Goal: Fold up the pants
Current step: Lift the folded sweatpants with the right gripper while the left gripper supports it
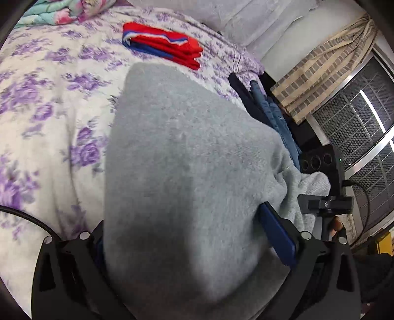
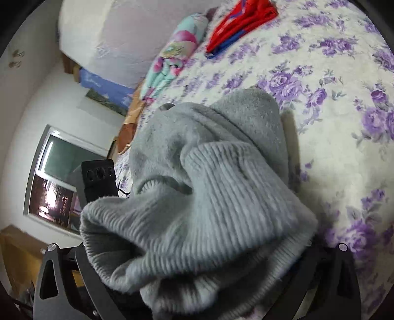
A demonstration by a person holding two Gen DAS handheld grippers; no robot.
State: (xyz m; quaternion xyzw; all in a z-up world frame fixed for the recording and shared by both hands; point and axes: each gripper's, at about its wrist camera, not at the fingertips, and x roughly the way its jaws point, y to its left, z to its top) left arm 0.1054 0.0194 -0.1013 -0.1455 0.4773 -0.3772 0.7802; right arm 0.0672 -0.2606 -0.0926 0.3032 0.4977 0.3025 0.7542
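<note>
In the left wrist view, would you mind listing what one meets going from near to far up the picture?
Left gripper → grey pants → red and blue folded garment → pale pillow.

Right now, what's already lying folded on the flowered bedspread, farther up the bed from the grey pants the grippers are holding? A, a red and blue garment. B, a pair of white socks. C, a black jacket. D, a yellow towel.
A: a red and blue garment lies folded flat on the purple-flowered bedspread, beyond the grey pants.
</note>
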